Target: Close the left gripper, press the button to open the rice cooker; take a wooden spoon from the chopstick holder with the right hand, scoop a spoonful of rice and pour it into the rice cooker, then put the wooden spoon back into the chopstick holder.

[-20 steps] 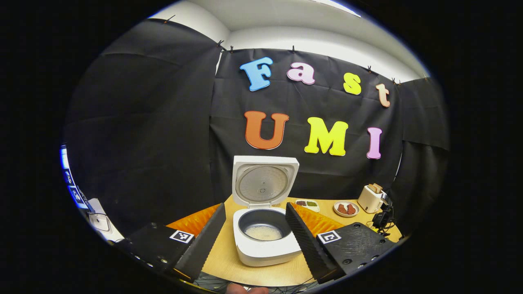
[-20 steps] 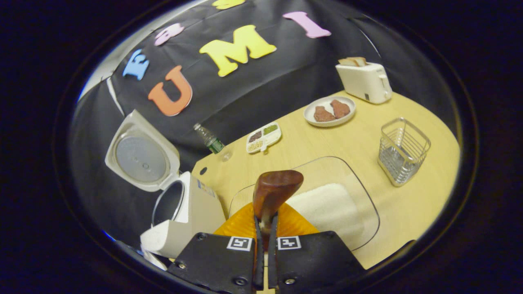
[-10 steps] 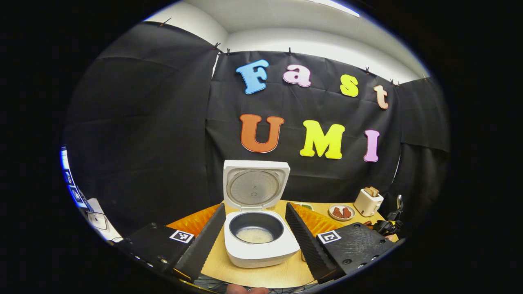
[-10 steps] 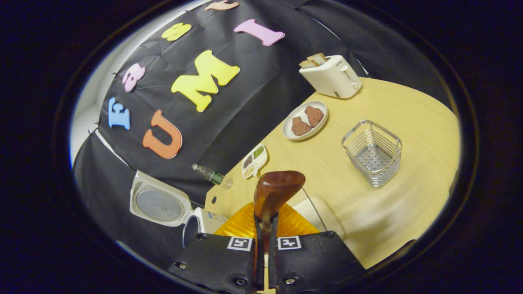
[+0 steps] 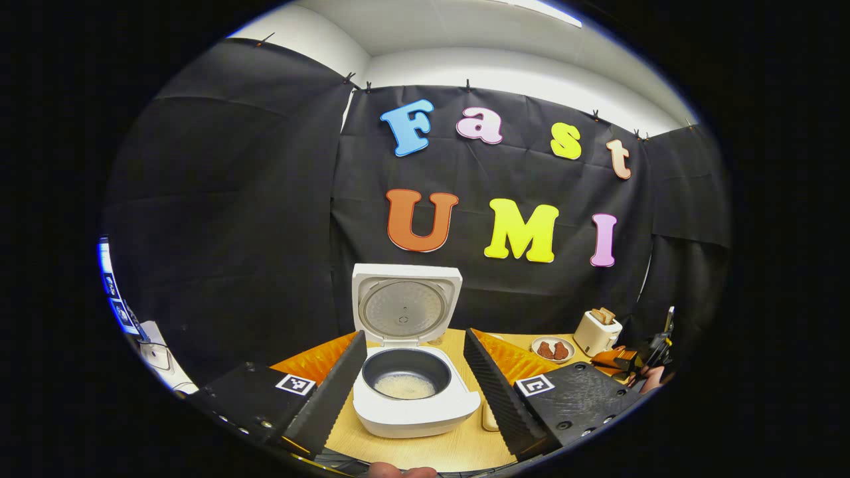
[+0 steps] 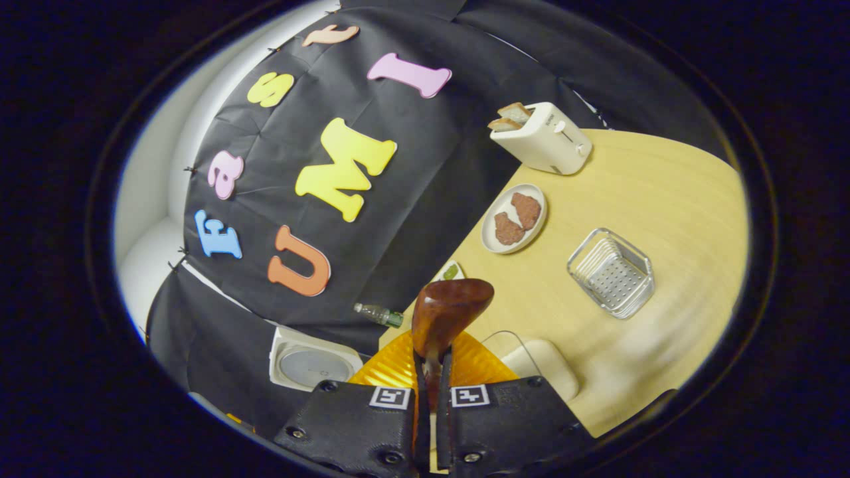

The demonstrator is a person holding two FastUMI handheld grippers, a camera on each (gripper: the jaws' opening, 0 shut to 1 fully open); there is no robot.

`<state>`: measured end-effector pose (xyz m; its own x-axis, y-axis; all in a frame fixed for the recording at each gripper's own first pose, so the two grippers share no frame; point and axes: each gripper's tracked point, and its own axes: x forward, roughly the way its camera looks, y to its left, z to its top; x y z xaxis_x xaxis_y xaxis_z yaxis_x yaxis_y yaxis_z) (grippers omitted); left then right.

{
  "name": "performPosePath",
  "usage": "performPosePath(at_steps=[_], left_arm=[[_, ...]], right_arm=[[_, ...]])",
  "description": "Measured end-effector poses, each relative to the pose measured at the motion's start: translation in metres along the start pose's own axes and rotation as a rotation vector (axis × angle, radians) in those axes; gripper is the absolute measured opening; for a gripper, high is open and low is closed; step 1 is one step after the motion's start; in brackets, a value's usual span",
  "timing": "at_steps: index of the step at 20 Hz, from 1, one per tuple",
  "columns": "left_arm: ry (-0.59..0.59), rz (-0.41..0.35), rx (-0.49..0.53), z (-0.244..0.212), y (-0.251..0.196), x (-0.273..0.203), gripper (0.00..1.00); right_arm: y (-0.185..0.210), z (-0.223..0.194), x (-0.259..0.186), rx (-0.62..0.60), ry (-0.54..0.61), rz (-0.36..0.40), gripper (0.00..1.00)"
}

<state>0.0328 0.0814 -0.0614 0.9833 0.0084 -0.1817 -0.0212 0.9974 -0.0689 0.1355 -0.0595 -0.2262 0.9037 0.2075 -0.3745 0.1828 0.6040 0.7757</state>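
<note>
The right gripper (image 6: pixel 430 385) is clenched on the wooden spoon (image 6: pixel 446 312), bowl forward (apparently for return to the holder). Beyond it the wire chopstick holder (image 6: pixel 612 273) stands toward the tabletop's (image 6: pixel 664 199) right edge. The left gripper (image 5: pixel 415 385) idles with fingers spread before the open rice cooker (image 5: pixel 412 372).

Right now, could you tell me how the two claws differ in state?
The left claw is open and holds nothing, its fingers standing apart on either side of the open rice cooker. The right claw is shut on the wooden spoon, bowl pointing forward above the table. Both are off the table.
</note>
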Motion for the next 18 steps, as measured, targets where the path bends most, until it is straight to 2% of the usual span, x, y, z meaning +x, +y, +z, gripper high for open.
performPosePath(at_steps=[4,9,14,18], left_arm=[[-0.017,0.015,-0.001,0.003,0.016,-0.006,0.94],[-0.021,0.055,-0.015,0.002,0.055,-0.016,0.94],[-0.016,0.109,-0.002,-0.002,0.099,-0.033,0.94],[-0.014,0.151,-0.011,-0.007,0.133,-0.040,0.94]], right_arm=[[0.065,-0.018,0.020,-0.021,0.039,0.105,0.09],[0.146,-0.070,0.063,-0.046,0.129,0.223,0.08],[0.187,-0.143,0.113,-0.102,0.224,0.235,0.08],[0.194,-0.186,0.141,-0.192,0.267,0.200,0.09]])
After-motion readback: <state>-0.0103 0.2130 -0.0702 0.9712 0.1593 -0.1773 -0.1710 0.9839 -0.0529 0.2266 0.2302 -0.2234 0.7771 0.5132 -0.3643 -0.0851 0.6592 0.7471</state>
